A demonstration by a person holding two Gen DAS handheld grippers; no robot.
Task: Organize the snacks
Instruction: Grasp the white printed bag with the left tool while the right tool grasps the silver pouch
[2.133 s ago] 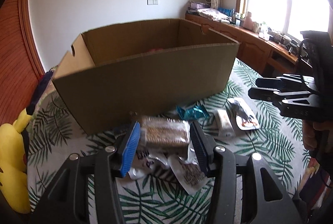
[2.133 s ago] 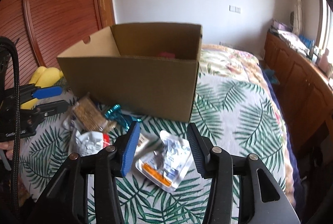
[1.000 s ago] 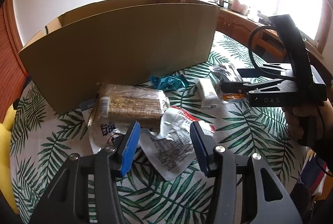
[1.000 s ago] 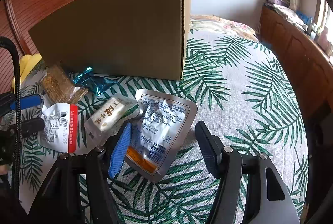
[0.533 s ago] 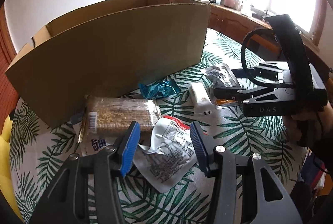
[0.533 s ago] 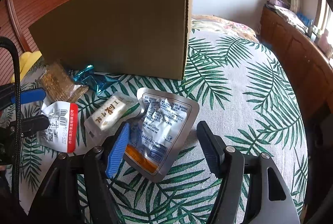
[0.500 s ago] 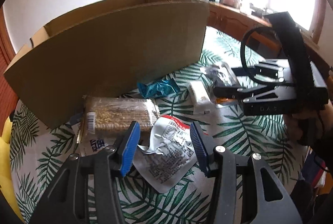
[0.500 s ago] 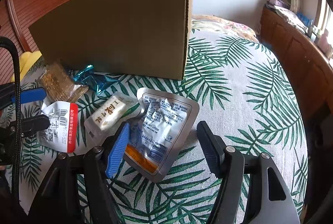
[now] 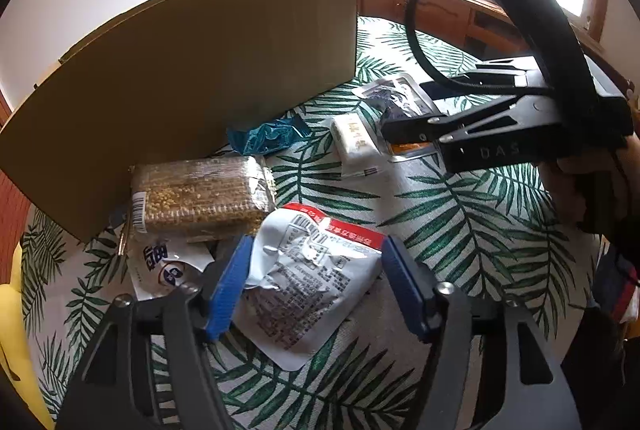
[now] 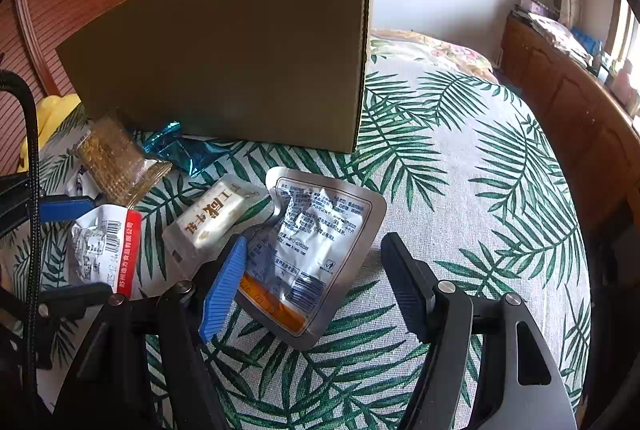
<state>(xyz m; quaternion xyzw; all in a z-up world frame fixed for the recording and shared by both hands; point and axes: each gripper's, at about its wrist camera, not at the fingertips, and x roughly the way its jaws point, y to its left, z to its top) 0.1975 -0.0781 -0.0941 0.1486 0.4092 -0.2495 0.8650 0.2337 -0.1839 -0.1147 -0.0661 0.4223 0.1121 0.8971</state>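
Note:
A large cardboard box point(image 9: 200, 70) stands on the palm-leaf cloth, and loose snacks lie in front of it. My left gripper point(image 9: 316, 242) hangs low over a crumpled white pouch with a red edge point(image 9: 312, 282). Its jaws are opening, and the pouch lies between the blue pads untouched. My right gripper point(image 10: 315, 240) straddles a silver foil pouch point(image 10: 324, 230); its jaws are opening too. Behind lie a grain bar in clear wrap point(image 9: 200, 190), a blue foil wrapper point(image 9: 268, 138) and a white bar packet point(image 10: 216, 214).
A blue-and-white packet point(image 9: 168, 266) lies partly under the grain bar. A yellow plush toy point(image 10: 52, 114) sits at the left edge of the bed. A wooden cabinet point(image 10: 580, 110) runs along the right. The box wall hides its inside.
My left gripper has come closer to the white pouch, rolled a little and spread its jaws wider. The right gripper's jaws have widened slightly over the silver pouch.

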